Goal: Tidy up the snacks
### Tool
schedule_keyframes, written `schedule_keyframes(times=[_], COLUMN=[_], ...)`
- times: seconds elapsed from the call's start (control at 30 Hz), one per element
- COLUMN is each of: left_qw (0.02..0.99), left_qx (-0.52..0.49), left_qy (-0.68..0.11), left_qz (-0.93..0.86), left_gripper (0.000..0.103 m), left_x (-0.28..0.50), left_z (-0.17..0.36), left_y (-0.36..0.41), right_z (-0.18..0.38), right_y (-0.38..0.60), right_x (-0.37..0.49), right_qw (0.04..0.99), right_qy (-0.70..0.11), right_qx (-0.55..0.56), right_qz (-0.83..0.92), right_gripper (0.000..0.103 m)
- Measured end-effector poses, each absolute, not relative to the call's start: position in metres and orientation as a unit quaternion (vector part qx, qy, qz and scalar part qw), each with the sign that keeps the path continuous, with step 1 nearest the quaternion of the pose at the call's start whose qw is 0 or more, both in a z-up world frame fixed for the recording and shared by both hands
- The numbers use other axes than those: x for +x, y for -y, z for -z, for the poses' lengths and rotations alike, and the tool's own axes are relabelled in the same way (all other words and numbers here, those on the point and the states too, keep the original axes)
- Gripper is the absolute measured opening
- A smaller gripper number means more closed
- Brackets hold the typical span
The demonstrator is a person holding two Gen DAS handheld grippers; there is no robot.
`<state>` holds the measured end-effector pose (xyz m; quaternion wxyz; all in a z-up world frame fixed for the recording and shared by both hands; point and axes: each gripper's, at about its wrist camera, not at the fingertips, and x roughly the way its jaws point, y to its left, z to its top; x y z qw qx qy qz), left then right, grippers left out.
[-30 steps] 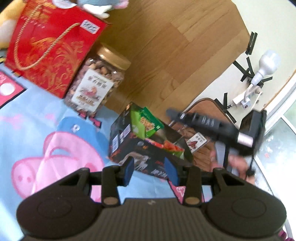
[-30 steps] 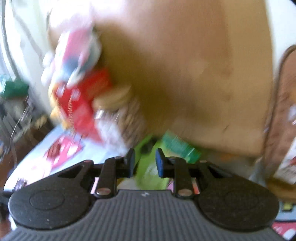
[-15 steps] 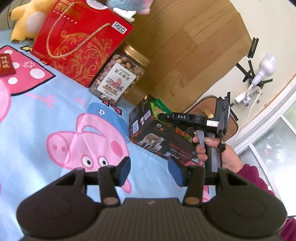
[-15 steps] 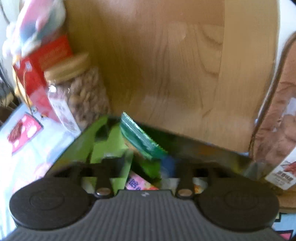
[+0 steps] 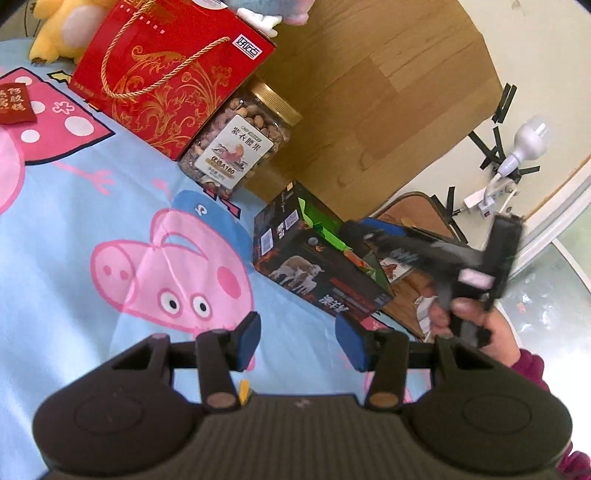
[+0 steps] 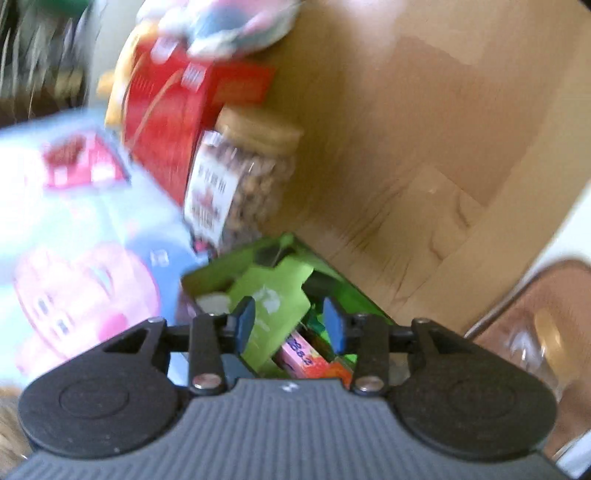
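A black snack box with a green lining lies open on the pig-print blue cloth. My left gripper is low over the cloth, short of the box, open with nothing between its blue pads. A hand holds my right gripper above the box's right end. In the blurred right wrist view the right gripper hangs over the open box, its jaws opening. Green packets and a pink packet lie below them in the box, and the pads press on nothing.
A jar of nuts and a red gift box stand behind the snack box against a wooden board. A yellow plush sits at the far left. A brown seat and a clip lamp are at the right.
My left gripper has drawn back from the snack box and its jaws have widened. The right gripper has rolled over the open box and its pads have spread apart.
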<state>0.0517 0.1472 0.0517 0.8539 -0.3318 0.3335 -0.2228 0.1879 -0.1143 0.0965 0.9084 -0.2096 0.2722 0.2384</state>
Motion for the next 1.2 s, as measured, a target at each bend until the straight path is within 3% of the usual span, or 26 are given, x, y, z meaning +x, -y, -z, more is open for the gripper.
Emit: schedule_keyframes(times=[0.2,0.4,0.6,0.7,0.8,0.83,0.9,0.97,1.03,1.1,1.2], left_qw=[0.856,0.859,0.859,0.865,0.865,0.865,0.861,0.858,0.859,0.85,0.853], left_qx=[-0.321,-0.299,-0.28,-0.269,-0.256,-0.249,-0.24,-0.238,-0.23,-0.241,-0.237], left_qy=[-0.337,-0.343,-0.363,-0.364,-0.372,-0.377,-0.391,-0.395,-0.393,-0.401,-0.401], left_qz=[0.226,0.233,0.227,0.218,0.219,0.22,0.218,0.224,0.232,0.243,0.237], left_gripper=[0.046,0.046,0.046,0.058,0.058,0.058,0.058,0.058,0.05,0.048,0.048], left_x=[0.039,0.02,0.014,0.013,0.021,0.024,0.03,0.031,0.027,0.023,0.016], left_z=[-0.049,-0.041,-0.034,-0.032,-0.027,-0.023,-0.016,-0.008,-0.007,-0.004,-0.006], left_y=[-0.146,-0.144,-0.14,-0.141,-0.137,-0.135,-0.13,-0.125,-0.12,-0.118,-0.116], right_z=[-0.123,-0.063,-0.014,-0.01,-0.014,-0.014,-0.014,-0.01,-0.006,0.003,0.008], right_y=[0.188,0.225,0.203,0.186,0.166,0.158,0.142,0.129,0.118,0.114,0.114], right_x=[0.141,0.044,-0.008,-0.019,-0.019,-0.019,-0.022,-0.027,-0.026,-0.019,-0.008], right_qw=[0.928,0.897,0.87,0.855,0.856,0.858,0.864,0.875,0.879,0.88,0.884], right_qy=[-0.265,-0.291,-0.341,-0.358,-0.358,-0.355,-0.348,-0.332,-0.318,-0.315,-0.31], right_qx=[0.025,0.155,0.155,0.146,0.103,0.085,0.039,-0.017,-0.052,-0.063,-0.063], right_qz=[-0.261,-0.295,-0.32,-0.346,-0.359,-0.363,-0.361,-0.353,-0.351,-0.35,-0.345], right_gripper=[0.044,0.044,0.045,0.045,0.045,0.047,0.062,0.065,0.063,0.043,0.041])
